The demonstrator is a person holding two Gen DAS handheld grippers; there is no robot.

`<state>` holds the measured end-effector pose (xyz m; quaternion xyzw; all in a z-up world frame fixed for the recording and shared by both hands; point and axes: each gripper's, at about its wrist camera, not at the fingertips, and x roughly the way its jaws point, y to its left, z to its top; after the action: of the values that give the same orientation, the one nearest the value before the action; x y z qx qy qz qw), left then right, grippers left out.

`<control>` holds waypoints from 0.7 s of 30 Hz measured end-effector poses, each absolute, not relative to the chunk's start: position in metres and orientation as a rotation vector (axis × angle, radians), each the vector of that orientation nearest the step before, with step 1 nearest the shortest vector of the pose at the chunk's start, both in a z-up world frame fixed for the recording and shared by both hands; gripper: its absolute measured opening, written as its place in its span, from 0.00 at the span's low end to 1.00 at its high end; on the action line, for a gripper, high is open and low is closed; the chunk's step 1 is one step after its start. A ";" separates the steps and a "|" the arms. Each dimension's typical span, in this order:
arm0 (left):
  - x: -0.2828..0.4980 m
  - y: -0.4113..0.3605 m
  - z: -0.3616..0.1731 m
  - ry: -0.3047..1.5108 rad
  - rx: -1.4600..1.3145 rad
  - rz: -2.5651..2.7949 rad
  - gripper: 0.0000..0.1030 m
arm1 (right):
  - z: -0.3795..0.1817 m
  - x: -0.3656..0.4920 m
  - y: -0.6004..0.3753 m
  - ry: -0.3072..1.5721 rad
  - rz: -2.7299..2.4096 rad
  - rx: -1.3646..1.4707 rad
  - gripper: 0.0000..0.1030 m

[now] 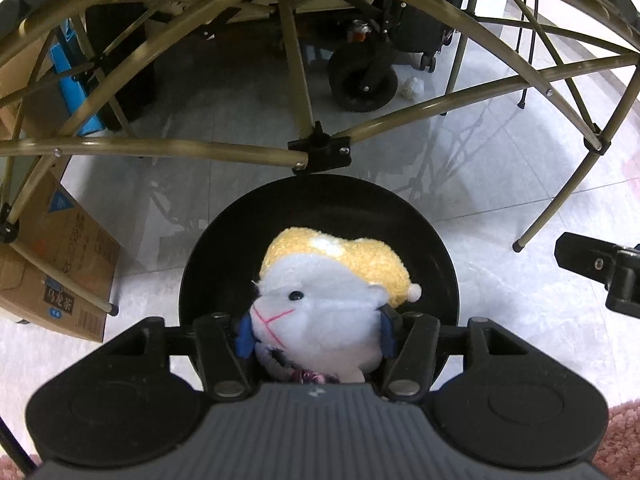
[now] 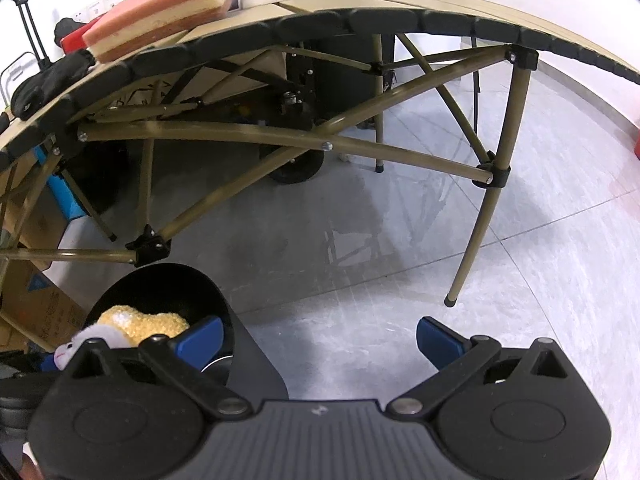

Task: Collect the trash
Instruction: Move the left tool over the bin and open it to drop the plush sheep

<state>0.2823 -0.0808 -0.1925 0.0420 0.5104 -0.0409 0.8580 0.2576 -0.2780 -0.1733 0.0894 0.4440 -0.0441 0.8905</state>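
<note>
Here the left tool (image 1: pixel 316 330) holds a plush toy (image 1: pixel 320 300), white with a yellow back, between its 2 blue pads (image 1: pixel 244 336), directly above the open mouth of a black bin (image 1: pixel 436 240) that stands on the grey tiled floor (image 1: pixel 500 300). The pads touch the sides of the toy, so I judge it is gripped, though perhaps not firmly. The right tool (image 2: pixel 320 340) is wide open and holds nothing; it hangs just right of the bin, above bare floor.

The folding bench (image 2: pixel 360 12) stands on the far side of the bin, and its frame joint (image 1: pixel 318 152) is very near the far rim.

What can go wrong: the toy is soft and round, so it can slip out to one side, strike the rim and fall on the floor instead of inside. A lower reach can also push the bin, which looks light, and tip it. A crumpled white paper (image 1: pixel 412 87) lies far under the bench beside a black wheel (image 1: pixel 362 80); reaching it means passing between the crossing bars, where a tool can catch.
</note>
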 end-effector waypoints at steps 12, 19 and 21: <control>0.287 -0.069 -0.195 1.140 0.053 -0.035 1.00 | -0.174 0.259 -0.280 0.923 -0.099 0.187 1.00; 0.283 -0.070 -0.192 1.125 0.061 -0.048 1.00 | -0.173 0.258 -0.279 0.922 -0.098 0.187 1.00; 0.282 -0.071 -0.189 1.118 0.065 -0.051 1.00 | -0.173 0.258 -0.279 0.919 -0.095 0.188 1.00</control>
<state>0.2818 -0.0714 -0.1892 0.0307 0.5303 -0.0244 0.8469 0.2579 -0.2795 -0.1727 0.0904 0.4426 -0.0459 0.8910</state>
